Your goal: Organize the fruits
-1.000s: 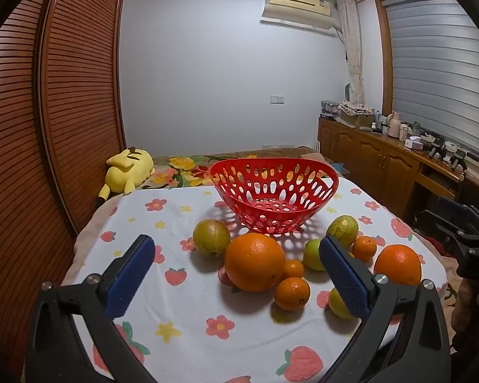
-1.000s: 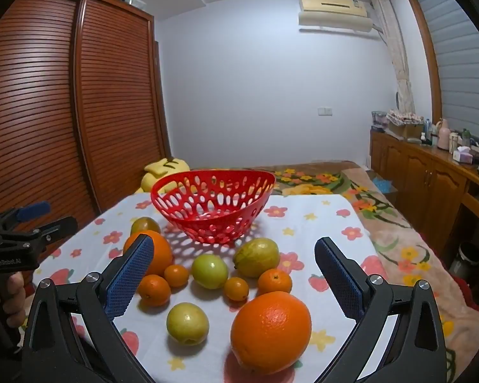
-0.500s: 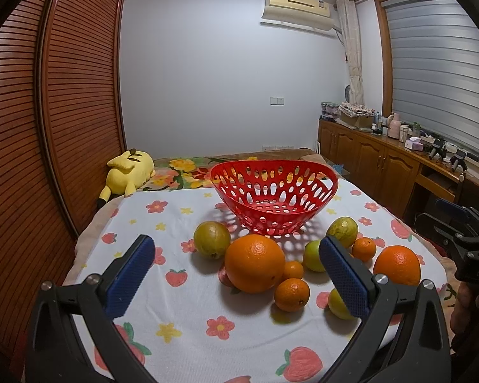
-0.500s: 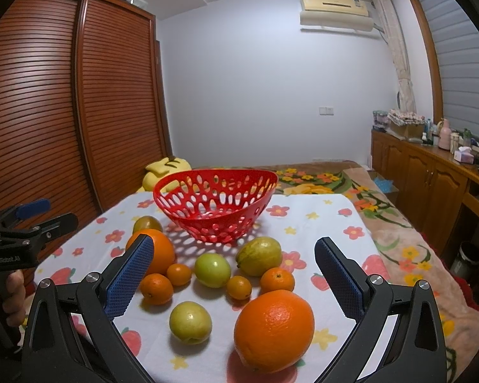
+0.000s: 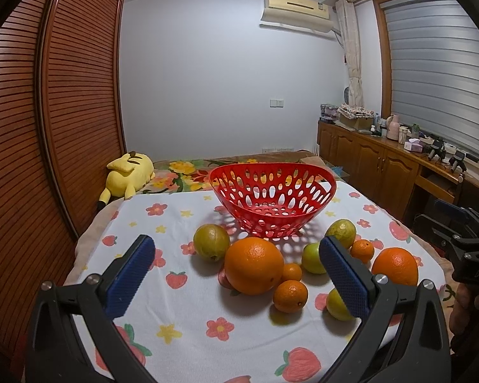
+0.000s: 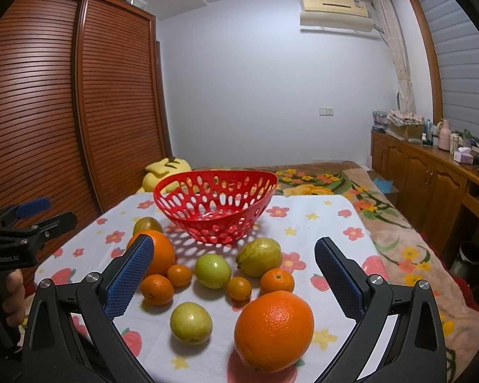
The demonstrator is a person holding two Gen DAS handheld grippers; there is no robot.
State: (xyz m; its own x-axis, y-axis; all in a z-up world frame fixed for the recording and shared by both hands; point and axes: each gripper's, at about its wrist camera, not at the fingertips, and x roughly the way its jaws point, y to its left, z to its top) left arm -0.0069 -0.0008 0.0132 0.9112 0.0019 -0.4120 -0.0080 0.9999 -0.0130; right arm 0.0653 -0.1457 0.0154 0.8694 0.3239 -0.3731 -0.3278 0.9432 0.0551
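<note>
1. left wrist view: the left gripper [image 5: 236,263] hangs over the near edge of the desk [image 5: 182,322], jaws released wide and holding nothing. a big orange [image 5: 254,265] lies between the blue pads, with a small orange [image 5: 290,292] touching its right side and a green fruit [image 5: 211,242] just beside it on the left. the red basket [image 5: 273,202] stands behind them, nothing in it. a second big orange [image 5: 396,265] lies far right, near the other gripper's black body.
2. right wrist view: the right gripper [image 6: 234,268] also hovers with jaws released, gripping nothing. a big orange [image 6: 274,326] sits nearest, a yellow-green fruit [image 6: 191,322] to its left. all the fruit lies on the desk [image 6: 319,223] in front of the basket [image 6: 215,206].
</note>
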